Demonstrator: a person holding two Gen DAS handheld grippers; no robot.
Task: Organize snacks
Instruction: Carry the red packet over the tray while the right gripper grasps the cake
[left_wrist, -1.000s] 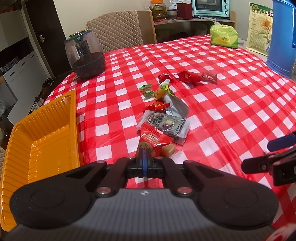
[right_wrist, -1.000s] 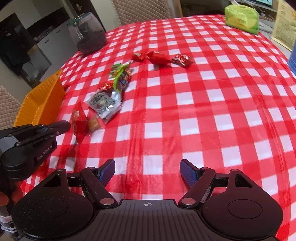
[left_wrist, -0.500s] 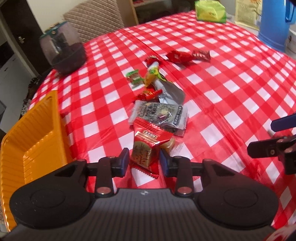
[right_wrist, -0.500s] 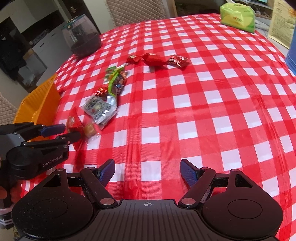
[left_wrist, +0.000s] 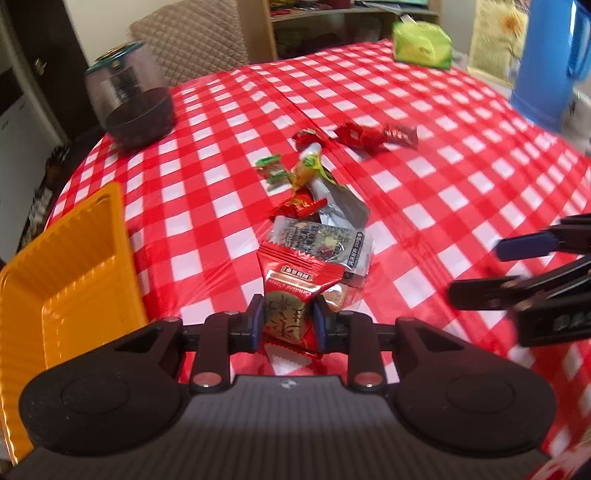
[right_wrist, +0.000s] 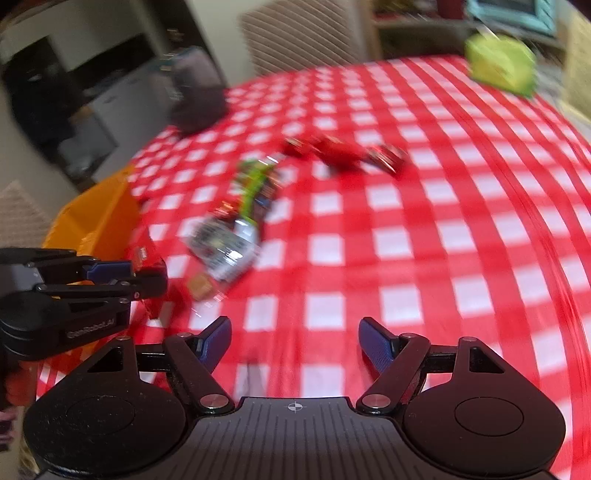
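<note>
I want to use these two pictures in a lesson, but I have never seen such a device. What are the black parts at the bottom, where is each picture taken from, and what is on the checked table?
A person holds a two-fingered claw in each hand, with a camera on each looking forward along its fingers. One picture is from the left claw, the other from the right claw. The left claw is closed on a red snack packet. The right claw is open and holds nothing. On the checked tablecloth lies a loose pile of wrapped snacks, with an orange tray to the left. Further back stand a dark jar, a green packet and a blue jug. The right picture is blurred.
</note>
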